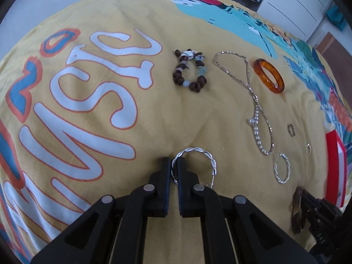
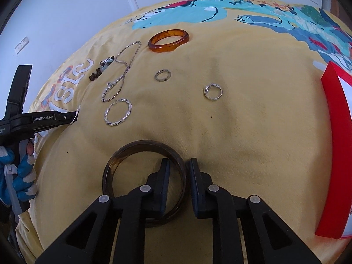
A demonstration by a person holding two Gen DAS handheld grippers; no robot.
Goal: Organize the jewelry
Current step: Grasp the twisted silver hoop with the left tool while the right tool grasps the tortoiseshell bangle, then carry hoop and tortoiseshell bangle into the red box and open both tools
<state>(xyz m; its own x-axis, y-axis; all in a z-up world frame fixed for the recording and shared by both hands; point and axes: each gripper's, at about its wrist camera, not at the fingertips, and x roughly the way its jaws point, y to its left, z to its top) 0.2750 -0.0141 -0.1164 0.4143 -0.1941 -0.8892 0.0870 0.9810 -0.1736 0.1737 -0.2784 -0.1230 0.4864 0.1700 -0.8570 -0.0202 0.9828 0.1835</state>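
Left gripper (image 1: 174, 165): clenched on twisted silver hoop earring (image 1: 193, 162), ring plane ahead-right. Right gripper (image 2: 179, 165): straddling dark bangle (image 2: 144, 184) rim, apparently unclamped, near red box (image 2: 334, 154).

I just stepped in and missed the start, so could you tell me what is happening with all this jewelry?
A person is sorting jewelry on a yellow printed blanket with tongs in each hand. The left tongs are shut on a twisted silver hoop earring. The right tongs are open astride the rim of a dark bangle, one finger inside it, not yet closed. The matching hoop, amber bangle, silver chain, beaded bracelet and two rings lie loose.
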